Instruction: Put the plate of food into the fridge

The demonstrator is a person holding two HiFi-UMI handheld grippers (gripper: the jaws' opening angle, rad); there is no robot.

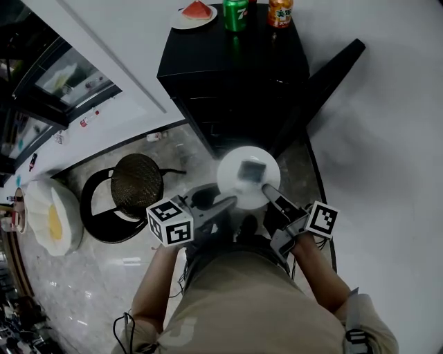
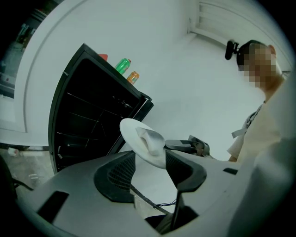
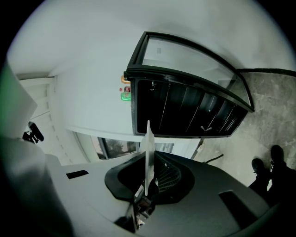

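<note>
Right tongs (image 1: pixel 267 189) are gripping the white plate (image 1: pixel 242 183) by its near-right rim. The jaws are closed down on the thin edge (edge-on in the right gripper view, rim sitting between the pads). Left tongs (image 1: pixel 225 203) are standing well open at the plate's near-left rim. The rim is lying in the gap but the pads are not pressing on it, so I'm judging that side as not gripping.

The plate is being held in the air in front of the person's body, face up, with a pale piece of food (image 1: pixel 250 170) on it.

Key relation: the black fridge (image 1: pixel 228 66) is lying straight to the far side of the plate. Its dark shelves are facing the near side and its door (image 1: pixel 333 72) is swung out to the right. The plate is sitting between the person and the opening, near it but not inside yet.

The right tongs are doing the carrying, so the coming move is probably a push to the far side onto a shelf (which shelf, can't tell). Risk: with a one-sided hold on the rim, the plate could tip.

A green can (image 1: pixel 235 14), an orange can (image 1: pixel 280 12) and a watermelon plate (image 1: pixel 195 14) are sitting on the fridge top, off the path.
</note>
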